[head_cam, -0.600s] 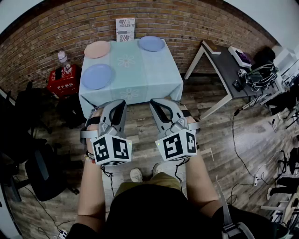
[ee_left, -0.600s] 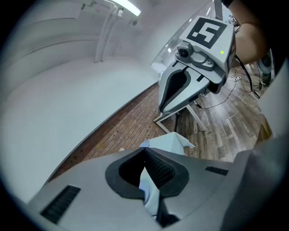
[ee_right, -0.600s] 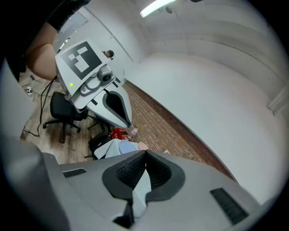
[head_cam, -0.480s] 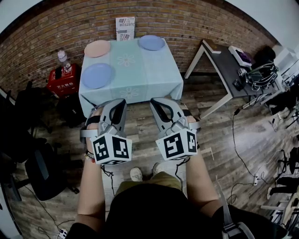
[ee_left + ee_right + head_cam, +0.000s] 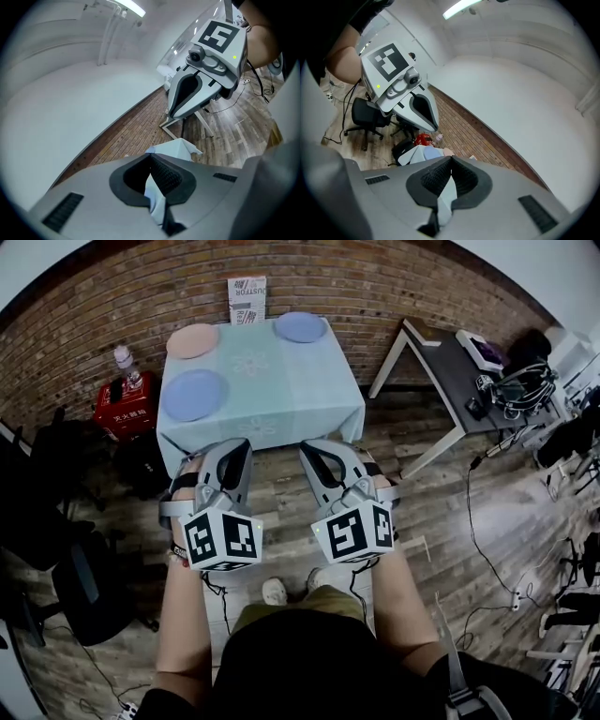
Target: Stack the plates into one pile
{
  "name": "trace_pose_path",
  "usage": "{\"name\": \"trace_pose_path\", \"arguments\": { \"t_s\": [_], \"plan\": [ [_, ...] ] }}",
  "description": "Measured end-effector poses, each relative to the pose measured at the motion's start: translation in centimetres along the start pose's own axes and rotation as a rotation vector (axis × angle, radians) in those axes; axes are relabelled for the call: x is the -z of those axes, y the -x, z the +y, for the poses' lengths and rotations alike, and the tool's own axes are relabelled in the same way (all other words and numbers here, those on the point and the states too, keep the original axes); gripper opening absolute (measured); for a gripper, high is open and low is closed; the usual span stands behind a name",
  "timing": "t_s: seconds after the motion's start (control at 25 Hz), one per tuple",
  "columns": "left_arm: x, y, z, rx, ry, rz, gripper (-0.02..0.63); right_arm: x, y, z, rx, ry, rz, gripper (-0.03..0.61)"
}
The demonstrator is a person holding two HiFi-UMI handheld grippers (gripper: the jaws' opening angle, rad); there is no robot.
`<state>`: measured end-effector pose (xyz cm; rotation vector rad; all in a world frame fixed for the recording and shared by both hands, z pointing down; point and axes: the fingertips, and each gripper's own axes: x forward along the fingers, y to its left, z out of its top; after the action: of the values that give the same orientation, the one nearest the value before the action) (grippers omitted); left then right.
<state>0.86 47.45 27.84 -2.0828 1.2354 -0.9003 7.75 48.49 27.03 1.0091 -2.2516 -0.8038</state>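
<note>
Approach step, nothing stacked: your left claw (image 5: 236,449) and right claw (image 5: 315,449), both closed tight and empty, hang short of the pale-green-clothed bench (image 5: 281,390) where the round pink plate (image 5: 192,340), near round blue plate (image 5: 191,395) and far round blue plate (image 5: 300,326) lie apart; next, probably open onto a rim.

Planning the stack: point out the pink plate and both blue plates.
Pink plate (image 5: 192,340), head view, its centre.
Near blue plate (image 5: 194,395), head view, its centre.
Far blue plate (image 5: 299,326), head view, its centre.
</note>
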Motion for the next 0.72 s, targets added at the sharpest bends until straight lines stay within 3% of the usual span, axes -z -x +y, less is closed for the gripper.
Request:
{"name": "trace_pose_path", "arguments": {
  "t_s": [0.28, 0.72],
  "plan": [
    [0.0, 0.0, -0.4, 0.010, -0.005, 0.001, 0.023, 0.1, -0.6, 0.2, 0.007, 0.035, 0.016, 0.035],
    [0.4, -0.4, 0.2, 0.012, 0.002, -0.012, 0.023, -0.3, -1.1, -0.5, 0.039, 0.001, 0.003, 0.035]
  ]
}}
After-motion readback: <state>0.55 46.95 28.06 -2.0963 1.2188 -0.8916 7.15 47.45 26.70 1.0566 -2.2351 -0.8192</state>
